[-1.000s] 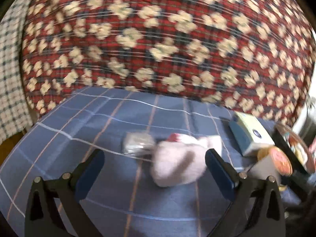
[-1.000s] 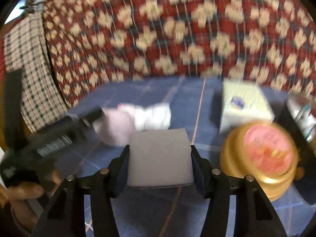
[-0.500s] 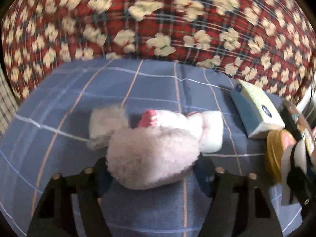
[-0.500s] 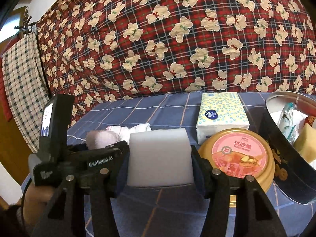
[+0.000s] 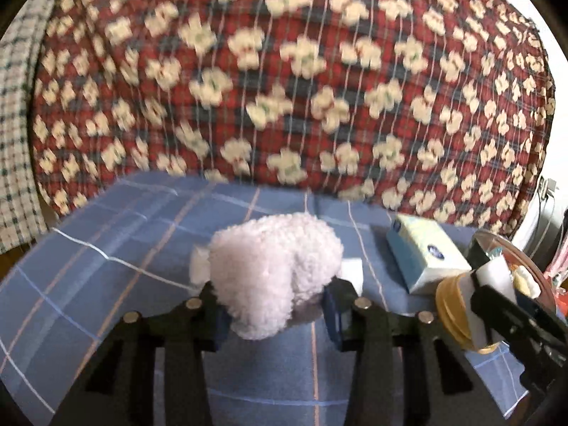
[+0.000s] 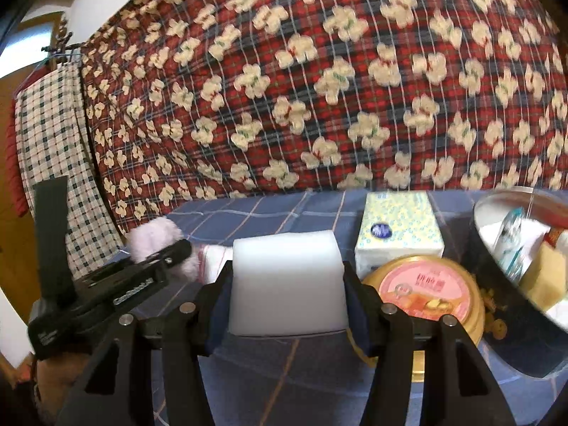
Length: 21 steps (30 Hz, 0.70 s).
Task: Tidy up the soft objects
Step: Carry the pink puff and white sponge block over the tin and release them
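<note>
Nearest in the right wrist view, the right gripper (image 6: 287, 305) is clenched on a white foam block (image 6: 285, 284), its two pads pressed flat against the block's sides. The block stands upright between them, above the blue checked cloth (image 6: 277, 383).

In the left wrist view the left gripper (image 5: 275, 309) has just been closing, and its pads now squeeze the lower part of a fluffy pale toy (image 5: 273, 277), which bulges up and over the fingers. White parts of the toy stick out behind it on both sides. Below it lies the same blue cloth (image 5: 106, 284). From the right wrist view the left gripper (image 6: 156, 266) shows at the left, with the toy (image 6: 152, 238) in its tip, and a hand (image 6: 53, 387) under its body at the near left edge.

Just right of the foam block sits a gold tub with a pink lid (image 6: 426, 291). Behind the tub lies a tissue pack (image 6: 397, 223), pale with small dots and a dark round mark. At the far right a round metal tin (image 6: 511, 326) holds assorted items that I cannot make out clearly.

Beyond the cloth rises a red plaid quilt with cream bear shapes (image 6: 319, 88), filling the back. At the far left hangs a checked fabric (image 6: 49, 142).
</note>
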Each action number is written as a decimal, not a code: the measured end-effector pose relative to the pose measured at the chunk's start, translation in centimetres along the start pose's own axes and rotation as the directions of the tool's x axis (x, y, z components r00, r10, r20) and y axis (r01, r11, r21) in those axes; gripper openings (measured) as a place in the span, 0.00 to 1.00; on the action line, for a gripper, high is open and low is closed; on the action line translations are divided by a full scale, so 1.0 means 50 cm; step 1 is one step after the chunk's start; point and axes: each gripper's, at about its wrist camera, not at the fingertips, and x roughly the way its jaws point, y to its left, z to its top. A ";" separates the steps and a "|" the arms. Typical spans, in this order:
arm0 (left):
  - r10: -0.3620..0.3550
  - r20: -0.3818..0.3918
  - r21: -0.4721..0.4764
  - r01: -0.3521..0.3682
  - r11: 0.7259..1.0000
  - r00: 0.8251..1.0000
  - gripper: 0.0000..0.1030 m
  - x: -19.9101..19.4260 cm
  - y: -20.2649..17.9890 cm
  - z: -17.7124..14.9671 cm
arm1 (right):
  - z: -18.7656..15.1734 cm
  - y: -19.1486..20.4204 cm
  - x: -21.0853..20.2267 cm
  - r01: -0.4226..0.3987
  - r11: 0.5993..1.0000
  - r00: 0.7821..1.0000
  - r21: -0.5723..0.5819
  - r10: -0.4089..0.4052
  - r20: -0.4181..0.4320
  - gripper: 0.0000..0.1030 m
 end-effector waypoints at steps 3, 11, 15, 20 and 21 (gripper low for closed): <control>0.007 0.040 0.022 -0.008 1.000 0.999 0.41 -0.012 -0.007 0.002 | 0.004 0.013 -0.023 0.038 0.997 0.997 -0.074 -0.033 0.067 0.57; -0.004 0.050 0.044 0.001 0.999 0.999 0.41 -0.021 -0.043 -0.002 | -0.001 -0.007 -0.064 0.130 0.969 0.981 -0.208 -0.095 0.169 0.57; -0.023 0.043 0.026 0.022 0.999 0.999 0.41 -0.029 -0.067 -0.013 | 0.005 -0.036 -0.070 0.146 0.972 0.980 -0.185 -0.116 0.163 0.57; -0.051 0.043 0.065 0.048 0.997 0.998 0.41 -0.037 -0.118 -0.023 | 0.007 -0.068 -0.079 0.175 0.970 0.974 -0.167 -0.147 0.171 0.57; -0.055 0.045 0.076 0.051 0.996 0.998 0.41 -0.038 -0.127 -0.024 | 0.008 -0.074 -0.082 0.185 0.968 0.972 -0.169 -0.155 0.175 0.57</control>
